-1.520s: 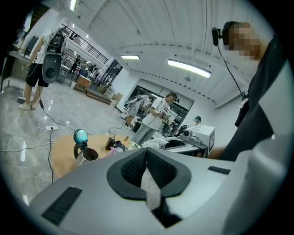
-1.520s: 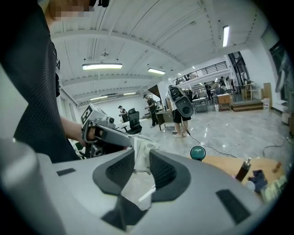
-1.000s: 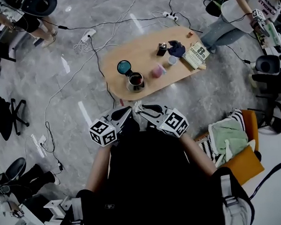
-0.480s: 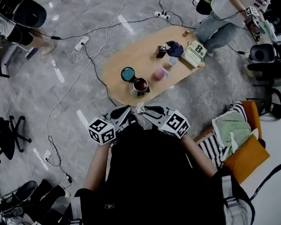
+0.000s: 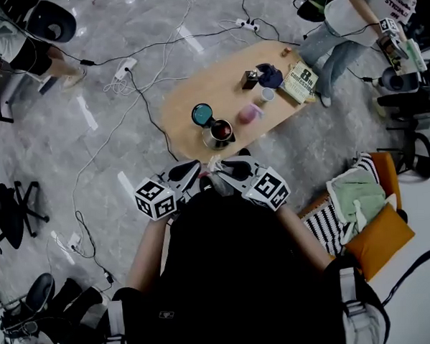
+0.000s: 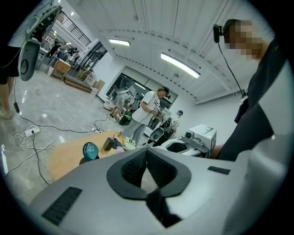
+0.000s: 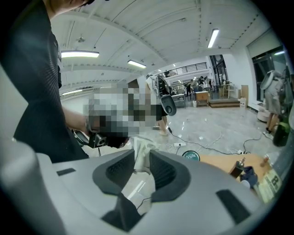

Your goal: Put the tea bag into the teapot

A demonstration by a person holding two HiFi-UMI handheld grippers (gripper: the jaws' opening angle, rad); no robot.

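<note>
The metal teapot (image 5: 220, 133) stands open with dark liquid inside, near the front edge of the oval wooden table (image 5: 189, 91). Its teal lid (image 5: 203, 114) lies beside it and also shows in the left gripper view as the lid (image 6: 90, 150). Both grippers are held close to my chest, well short of the table. My right gripper (image 5: 219, 168) is shut on the white tea bag (image 7: 141, 155), whose top sticks up between the pads. The left gripper (image 5: 194, 171) points at the table, its pad tips (image 6: 147, 153) together with nothing seen sticking out.
On the table stand a pink cup (image 5: 249, 113), a small white cup (image 5: 268, 94), a dark bottle (image 5: 249, 78), a blue cloth (image 5: 272, 75) and a printed box (image 5: 301, 82). Cables and power strips (image 5: 125, 65) cross the floor. A person (image 5: 351, 17) sits beyond; a chair with cushions (image 5: 365, 217) is at right.
The table and teapot have drawn a little nearer and lower in the head view. Both grippers keep their pose before my chest, the tea bag still in the right one.
</note>
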